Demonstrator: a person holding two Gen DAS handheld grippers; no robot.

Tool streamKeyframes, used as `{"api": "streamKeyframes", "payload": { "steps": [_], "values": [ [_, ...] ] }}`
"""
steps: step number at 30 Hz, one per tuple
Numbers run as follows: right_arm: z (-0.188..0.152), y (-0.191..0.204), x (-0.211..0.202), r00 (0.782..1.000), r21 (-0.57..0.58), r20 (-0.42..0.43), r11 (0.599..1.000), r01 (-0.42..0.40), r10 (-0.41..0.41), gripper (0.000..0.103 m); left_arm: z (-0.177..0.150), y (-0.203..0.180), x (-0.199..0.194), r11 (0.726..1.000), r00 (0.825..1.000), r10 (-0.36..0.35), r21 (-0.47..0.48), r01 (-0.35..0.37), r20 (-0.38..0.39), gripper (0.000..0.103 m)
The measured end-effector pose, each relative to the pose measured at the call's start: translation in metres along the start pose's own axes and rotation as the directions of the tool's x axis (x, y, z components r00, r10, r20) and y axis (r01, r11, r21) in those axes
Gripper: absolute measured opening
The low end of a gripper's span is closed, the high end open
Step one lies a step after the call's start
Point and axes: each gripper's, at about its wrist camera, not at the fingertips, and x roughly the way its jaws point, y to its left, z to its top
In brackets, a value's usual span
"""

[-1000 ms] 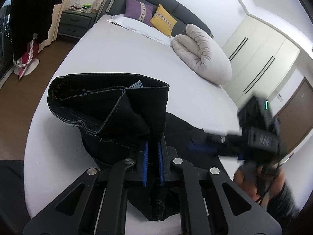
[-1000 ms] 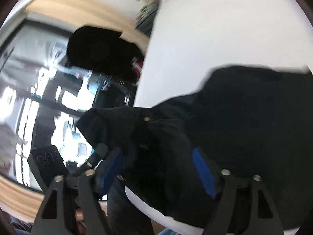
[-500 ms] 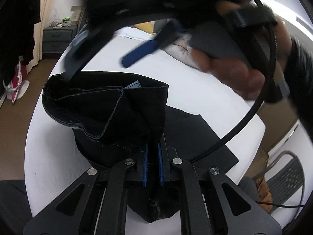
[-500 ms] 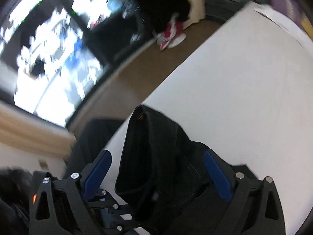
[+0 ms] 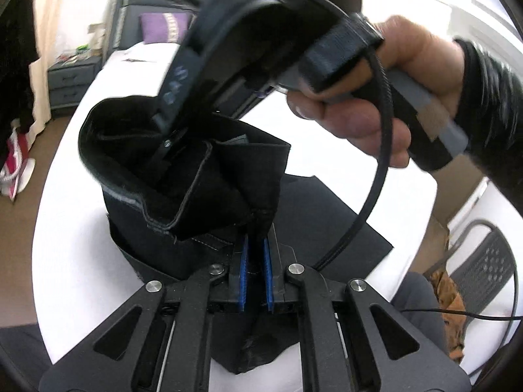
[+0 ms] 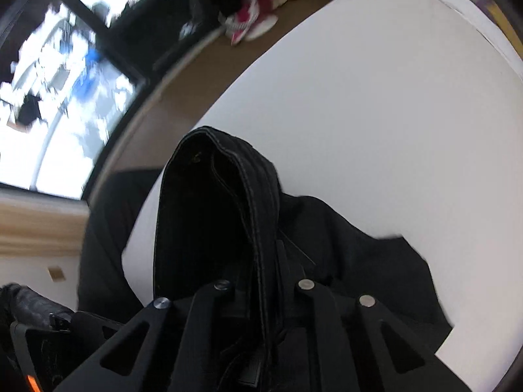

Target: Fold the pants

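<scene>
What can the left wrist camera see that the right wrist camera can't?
Only the left wrist view shows the person's hand, the purple pillow, the nightstand and the grey chair. Only the right wrist view shows the big window. Both show the black pants, pinched by the left gripper and right gripper, and the white bed.

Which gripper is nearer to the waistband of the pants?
Right. The right gripper is at the waistband; the left gripper clamps fabric below it.
</scene>
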Motion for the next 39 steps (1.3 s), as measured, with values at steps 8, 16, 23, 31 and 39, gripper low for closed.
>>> {"api": "streamKeyframes", "payload": {
  "steps": [8, 16, 23, 31, 39],
  "values": [
    [-0.114, -0.113, -0.048, 0.909, 0.319, 0.371, 0.893, -0.319, 0.192, 0.011, 0.01, -0.075, 0.024, 0.977, 0.994, -0.084, 0.192, 0.097, -0.073, 0.007],
    [-0.227, -0.221, 0.028, 0.854, 0.562, 0.447, 0.66, -0.499, 0.265, 0.011, -0.016, -0.148, 0.116, 0.936, 0.947, -0.101, 0.294, 0.195, -0.304, 0.007],
    [-0.247, -0.244, 0.048, 0.79, 0.534, 0.523, 0.6, -0.596, 0.319, 0.011, -0.022, -0.176, 0.139, 0.916, 0.942, -0.06, 0.356, 0.184, -0.331, 0.006],
    [-0.242, -0.259, 0.022, 0.794, 0.501, 0.512, 0.637, -0.586, 0.327, 0.011, -0.001, -0.196, 0.145, 0.912, 0.948, -0.053, 0.372, 0.173, -0.313, 0.006],
    [-0.266, -0.273, 0.047, 0.757, 0.529, 0.557, 0.556, -0.641, 0.342, 0.011, -0.017, -0.22, 0.179, 0.906, 0.927, -0.033, 0.382, 0.185, -0.373, 0.007]
  ]
}}
